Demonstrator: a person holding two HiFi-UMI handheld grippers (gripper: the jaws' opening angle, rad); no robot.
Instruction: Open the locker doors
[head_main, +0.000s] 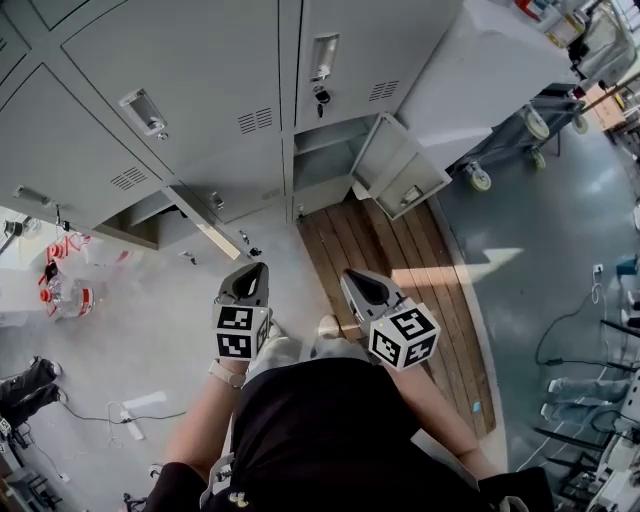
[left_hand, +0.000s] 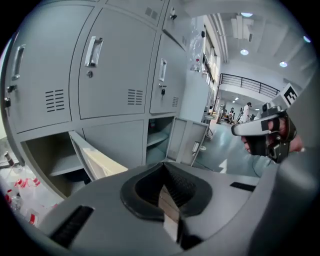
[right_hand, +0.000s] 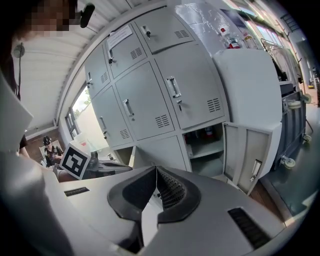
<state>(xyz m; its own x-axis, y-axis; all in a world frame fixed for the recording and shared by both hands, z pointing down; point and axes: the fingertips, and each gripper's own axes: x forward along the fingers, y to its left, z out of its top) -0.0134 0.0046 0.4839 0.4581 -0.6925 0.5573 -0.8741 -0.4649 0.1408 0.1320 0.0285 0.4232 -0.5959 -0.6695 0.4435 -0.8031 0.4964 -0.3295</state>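
A bank of grey lockers (head_main: 190, 60) fills the top of the head view. Two lower doors stand swung open: the left one (head_main: 205, 228) shows its pale edge, the right one (head_main: 402, 172) hangs out to the right beside its bare compartment (head_main: 322, 165). The upper doors, with their handles (head_main: 143, 110), are closed. My left gripper (head_main: 250, 275) and right gripper (head_main: 355, 282) hang side by side in front of the lockers, well short of them. Both are shut with nothing between the pads. The left gripper view shows both open doors (left_hand: 95, 160) (left_hand: 187, 140); the right gripper view shows the right one (right_hand: 250, 155).
Wooden floor boards (head_main: 400, 270) run from the right open locker toward my feet. A wheeled cart (head_main: 520, 130) stands at the right past a white cabinet side (head_main: 490, 70). Plastic bottles (head_main: 65, 290) lie at the left; a cable and power strip (head_main: 130, 415) lie lower left.
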